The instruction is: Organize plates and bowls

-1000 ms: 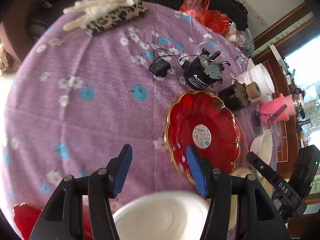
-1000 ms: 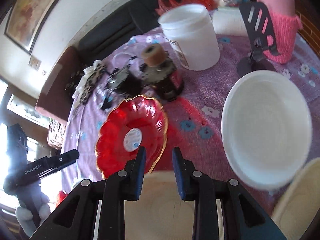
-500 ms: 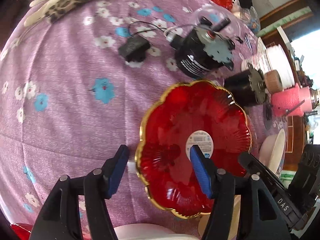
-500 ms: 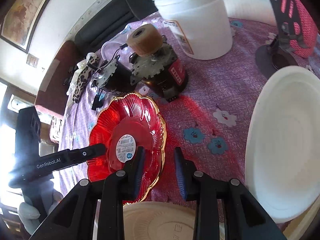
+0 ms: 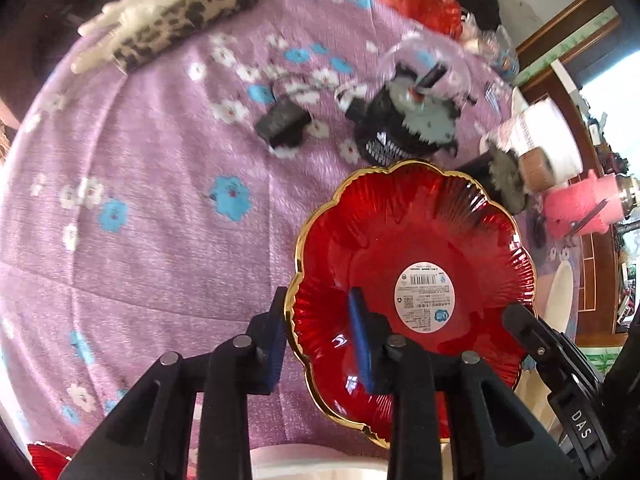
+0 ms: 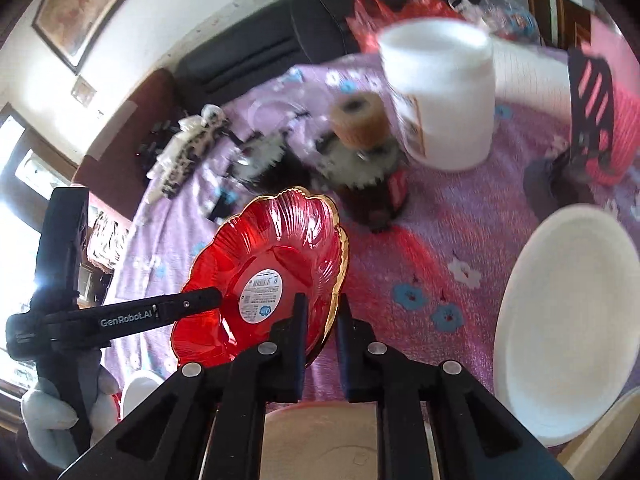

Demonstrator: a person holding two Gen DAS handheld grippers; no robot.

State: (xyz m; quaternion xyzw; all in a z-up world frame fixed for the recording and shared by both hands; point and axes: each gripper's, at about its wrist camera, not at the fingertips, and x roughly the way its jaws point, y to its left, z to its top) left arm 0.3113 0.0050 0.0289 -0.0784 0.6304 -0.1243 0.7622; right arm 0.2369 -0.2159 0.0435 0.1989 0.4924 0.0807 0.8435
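A red scalloped glass plate with a gold rim and a white sticker (image 5: 412,276) (image 6: 272,272) sits on the purple flowered tablecloth (image 5: 140,200). My left gripper (image 5: 318,332) is partly open and straddles the plate's left rim, one blue pad outside and one inside. My right gripper (image 6: 320,312) straddles the plate's right rim with its jaws close around it. I cannot tell whether they pinch it. A white plate (image 6: 568,312) lies at the right. A white bowl (image 5: 316,464) and a beige plate (image 6: 320,440) lie under the grippers.
Two black gear motors (image 5: 404,128) (image 6: 360,168), a black adapter (image 5: 280,120), a white tub (image 6: 440,92), a pink flask (image 5: 580,204) and a leopard-print cloth (image 5: 172,24) crowd the far side. Another red dish (image 5: 48,456) shows at the bottom left.
Both grippers have moved in on the red plate and narrowed. The left one now straddles its left rim, the right one its right rim. The plate looks tilted in the right wrist view.
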